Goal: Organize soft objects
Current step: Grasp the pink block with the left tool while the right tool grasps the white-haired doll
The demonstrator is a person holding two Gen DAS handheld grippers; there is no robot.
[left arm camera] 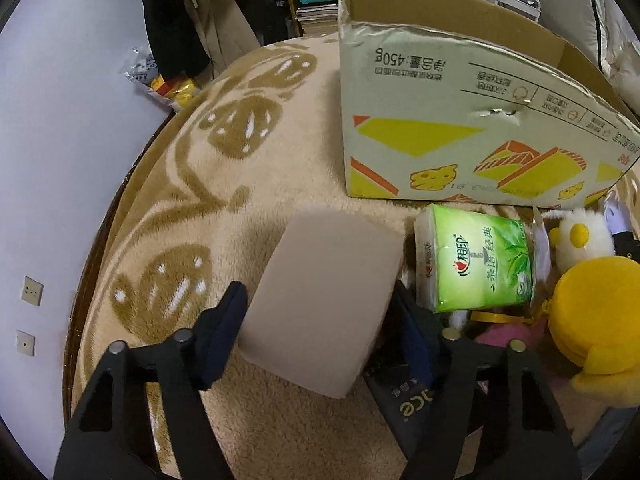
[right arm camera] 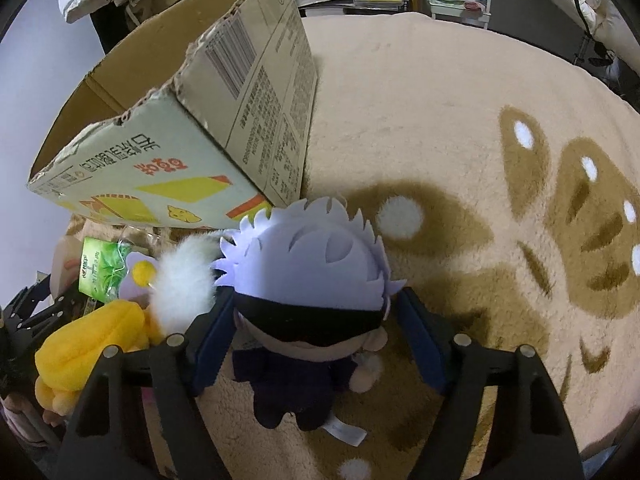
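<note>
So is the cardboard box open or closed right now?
Open: the cardboard box stands on the rug with no lid, its brown inner walls showing in both views.

Dim indoor light; soft shadows; fisheye-warped, dark-vignetted edges.

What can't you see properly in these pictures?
- Inside of the cardboard box: both views, hidden by its own walls.
- Pink soft thing: left wrist view, mostly behind the yellow plush and gripper.
- Doll's face: right wrist view, covered by its black blindfold.
- Box's small print: too tiny.
</note>
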